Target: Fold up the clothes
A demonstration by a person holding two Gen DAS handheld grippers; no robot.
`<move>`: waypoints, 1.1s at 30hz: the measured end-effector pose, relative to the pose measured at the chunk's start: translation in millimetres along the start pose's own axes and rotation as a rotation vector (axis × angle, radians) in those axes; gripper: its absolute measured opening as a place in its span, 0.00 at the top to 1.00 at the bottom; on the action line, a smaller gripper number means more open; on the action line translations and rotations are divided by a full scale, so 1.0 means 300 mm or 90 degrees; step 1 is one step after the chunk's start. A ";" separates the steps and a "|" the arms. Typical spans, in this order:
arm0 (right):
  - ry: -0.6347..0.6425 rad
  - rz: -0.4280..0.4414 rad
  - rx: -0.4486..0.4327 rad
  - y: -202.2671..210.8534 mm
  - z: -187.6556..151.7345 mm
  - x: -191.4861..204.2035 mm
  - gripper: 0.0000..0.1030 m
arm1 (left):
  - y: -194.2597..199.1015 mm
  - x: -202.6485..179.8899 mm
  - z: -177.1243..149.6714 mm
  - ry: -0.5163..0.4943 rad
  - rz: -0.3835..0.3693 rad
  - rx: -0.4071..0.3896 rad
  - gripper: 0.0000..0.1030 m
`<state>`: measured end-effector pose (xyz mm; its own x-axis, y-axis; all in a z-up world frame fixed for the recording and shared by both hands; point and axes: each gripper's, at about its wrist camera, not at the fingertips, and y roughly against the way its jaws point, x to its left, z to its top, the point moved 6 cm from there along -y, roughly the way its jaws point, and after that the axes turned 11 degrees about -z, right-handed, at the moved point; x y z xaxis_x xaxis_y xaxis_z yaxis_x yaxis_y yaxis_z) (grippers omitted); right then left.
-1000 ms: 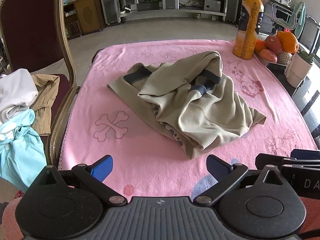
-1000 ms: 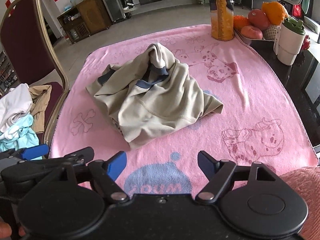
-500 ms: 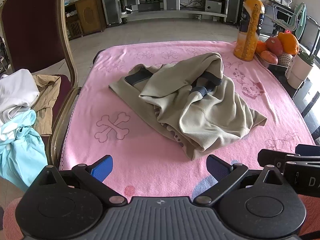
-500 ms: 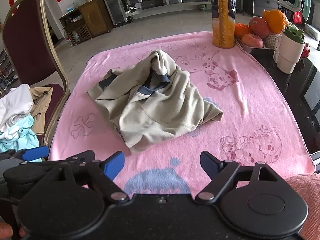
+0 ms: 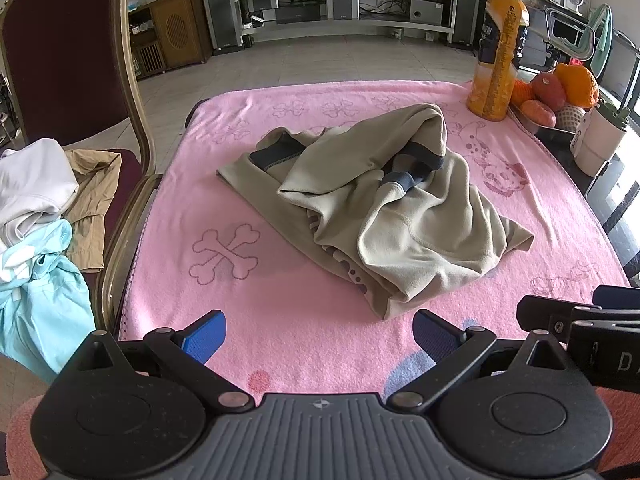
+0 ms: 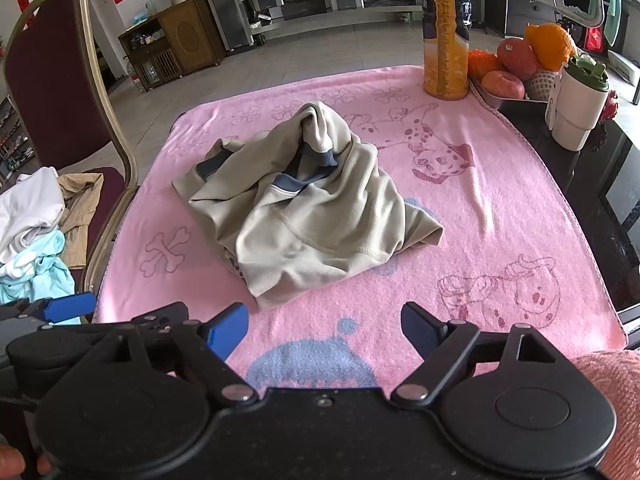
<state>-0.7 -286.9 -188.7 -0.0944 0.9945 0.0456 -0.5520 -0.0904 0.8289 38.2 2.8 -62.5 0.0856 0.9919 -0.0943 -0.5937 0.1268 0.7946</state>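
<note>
A crumpled beige fleece garment with dark blue trim [image 5: 376, 208] lies heaped on a pink towelling cloth printed with bones and spotted dogs [image 5: 248, 184], ahead of two hand-held grippers that hover above the cloth's near edge. To the far left of the tools, a maroon chair with a gold metal frame [image 5: 132, 92] carries a pile of white, tan and pale blue clothes [image 5: 36, 216] on its seat. The left gripper [image 5: 318, 332] hangs with its blue-padded fingers [image 5: 202, 336] spread wide and nothing between them, only bare cloth showing in the gap; the garment's near hem lies just beyond its right finger. Beside it on the right, the right gripper [image 6: 324, 326] has just been opening its jaws, which stand wide with nothing between them; the garment sits ahead and slightly left of its gap, apart from both pads. A pale blue printed patch on the cloth lies directly under this tool. Farther off to the right, at the cloth's far corner, stands a tall plastic bottle of orange juice [image 6: 444, 32], upright. Just beside it rests a metal tray of oranges and red fruit [image 6: 516, 60], and next to that a white cup with a green lid [image 6: 578, 108] on the dark tabletop.
</note>
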 end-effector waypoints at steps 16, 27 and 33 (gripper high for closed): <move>0.006 -0.001 -0.010 -0.016 0.044 0.009 0.18 | -0.023 0.007 0.027 -0.002 0.008 -0.004 0.03; 0.003 -0.001 0.002 -0.043 0.039 0.010 0.17 | -0.040 0.022 0.023 0.009 0.006 0.000 0.05; 0.001 -0.001 -0.003 -0.040 0.042 0.009 0.17 | -0.045 0.017 0.021 -0.001 0.010 0.004 0.03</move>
<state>16.3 -282.6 -191.5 -0.0954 0.9945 0.0436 -0.5566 -0.0896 0.8260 51.6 6.2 -69.9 0.0772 0.9937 -0.0810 -0.5902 0.1110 0.7996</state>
